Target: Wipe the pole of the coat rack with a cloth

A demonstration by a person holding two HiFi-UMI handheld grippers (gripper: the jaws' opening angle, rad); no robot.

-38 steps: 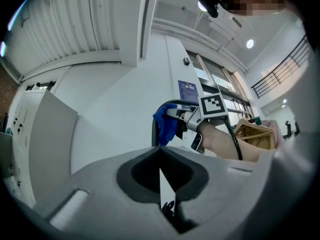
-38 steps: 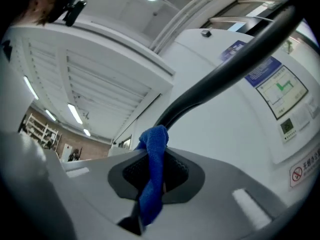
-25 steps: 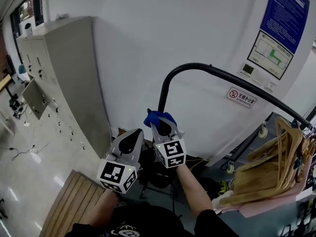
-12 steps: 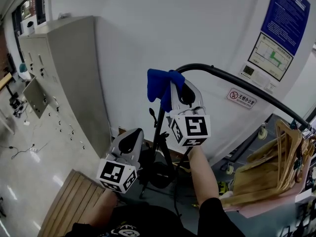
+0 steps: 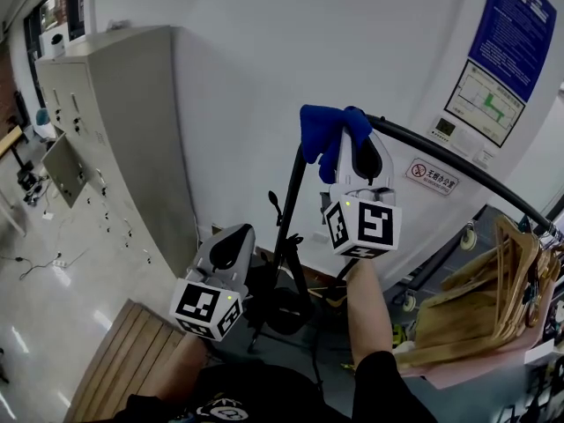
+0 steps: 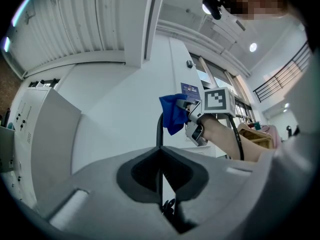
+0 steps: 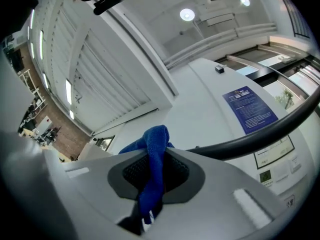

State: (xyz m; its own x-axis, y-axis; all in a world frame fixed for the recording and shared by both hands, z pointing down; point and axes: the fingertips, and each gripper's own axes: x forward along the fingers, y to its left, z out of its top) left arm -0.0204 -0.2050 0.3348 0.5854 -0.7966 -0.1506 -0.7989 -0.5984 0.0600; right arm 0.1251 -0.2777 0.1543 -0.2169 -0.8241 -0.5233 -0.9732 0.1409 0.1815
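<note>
The coat rack's black pole [image 5: 287,227] rises from the floor, bends at the top and runs on to the right as a rail [image 5: 458,164]. My right gripper [image 5: 351,139] is raised to that bend, shut on a blue cloth [image 5: 324,132] that lies against the pole's curve. In the right gripper view the cloth [image 7: 152,174] hangs pinched between the jaws, with the rail [image 7: 260,134] just behind. My left gripper [image 5: 231,243] stays low beside the pole, shut and holding nothing. In the left gripper view the pole [image 6: 160,129], the cloth [image 6: 173,113] and the right gripper [image 6: 186,105] show ahead.
Wooden hangers [image 5: 493,307] and tan garments hang at the rail's right end. A grey metal cabinet [image 5: 106,130] stands at the left against the white wall [image 5: 264,51], which carries a blue poster [image 5: 515,25]. The rack's black base [image 5: 286,311] sits on the floor beside wooden slats [image 5: 123,359].
My right gripper has travelled up the pole with the blue cloth, from low by the left gripper to the bend at the top. The left gripper has barely moved.
</note>
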